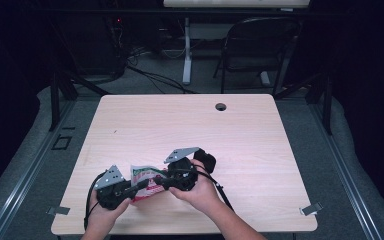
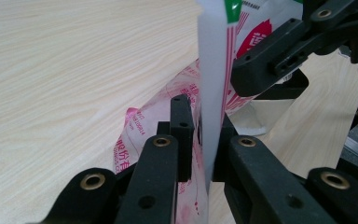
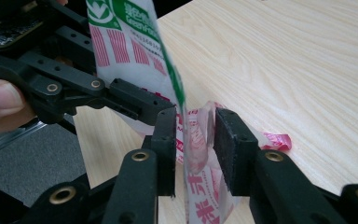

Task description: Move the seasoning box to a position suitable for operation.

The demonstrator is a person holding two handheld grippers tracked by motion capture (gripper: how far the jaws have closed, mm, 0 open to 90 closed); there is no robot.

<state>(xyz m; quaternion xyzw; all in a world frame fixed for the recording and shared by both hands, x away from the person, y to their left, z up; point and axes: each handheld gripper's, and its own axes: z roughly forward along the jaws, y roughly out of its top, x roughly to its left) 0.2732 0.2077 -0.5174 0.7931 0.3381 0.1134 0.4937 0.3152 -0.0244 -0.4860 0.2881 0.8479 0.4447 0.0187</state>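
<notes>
In the lower middle of the high view, two hands meet over the near edge of the pale wood-grain worktop (image 1: 260,145), each holding black tongs, with a thin white plastic bag printed in red and green (image 1: 145,181) stretched between them. The left tongs (image 2: 200,135) are closed on the bag's white edge, which runs up between the jaws. The right tongs (image 3: 193,135) stand a little apart around a crumpled fold of the same bag; the left jaw touches the film, but whether the right pad presses it is hard to tell. The bag's print is too blurred to read, and its lower part is cut off by the jaws in both gripper views.
</notes>
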